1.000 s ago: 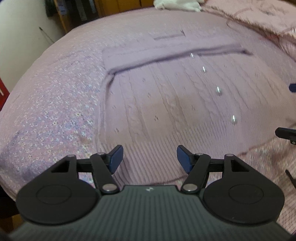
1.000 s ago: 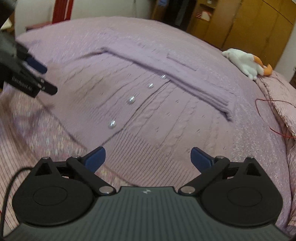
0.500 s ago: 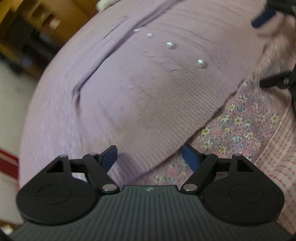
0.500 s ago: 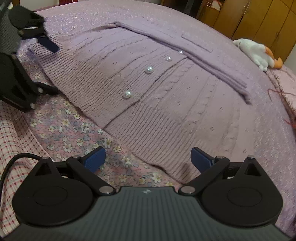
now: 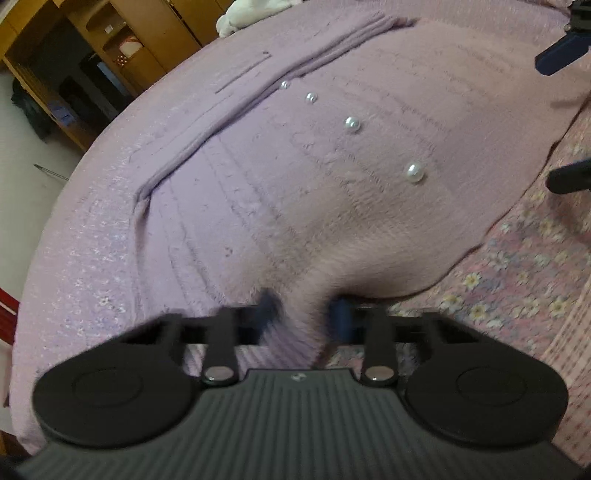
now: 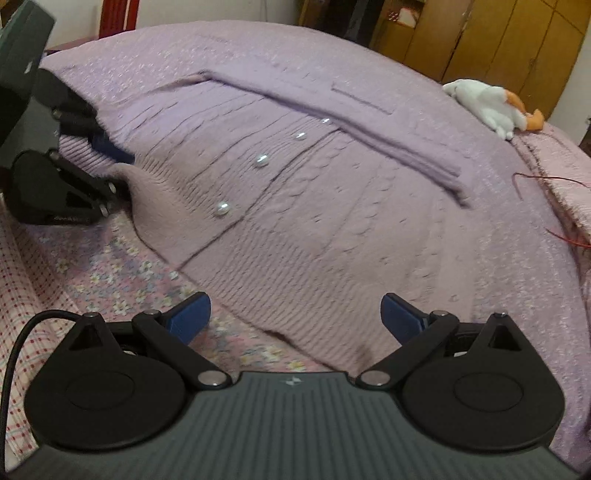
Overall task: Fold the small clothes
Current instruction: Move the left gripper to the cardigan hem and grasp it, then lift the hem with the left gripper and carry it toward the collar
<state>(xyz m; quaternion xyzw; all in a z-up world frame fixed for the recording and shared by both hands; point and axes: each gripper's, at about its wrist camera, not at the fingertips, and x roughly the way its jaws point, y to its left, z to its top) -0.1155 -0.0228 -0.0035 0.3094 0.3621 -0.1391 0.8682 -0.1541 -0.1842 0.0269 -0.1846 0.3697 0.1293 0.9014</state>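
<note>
Two grippers work the cardigan (image 6: 332, 206) hem: left gripper (image 5: 303, 314) pinching it, right gripper (image 6: 295, 314) spread and should bite deep before lifting.

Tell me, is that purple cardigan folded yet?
Partly: the cardigan lies mostly spread on the bed, sleeves folded across its top, hem corner between the left gripper fingers.

Your left gripper (image 5: 303, 314) is smeared by motion blur, its fingertips half buried in the cardigan (image 5: 332, 184) hem; the soft toy (image 5: 255, 13) is cropped.
</note>
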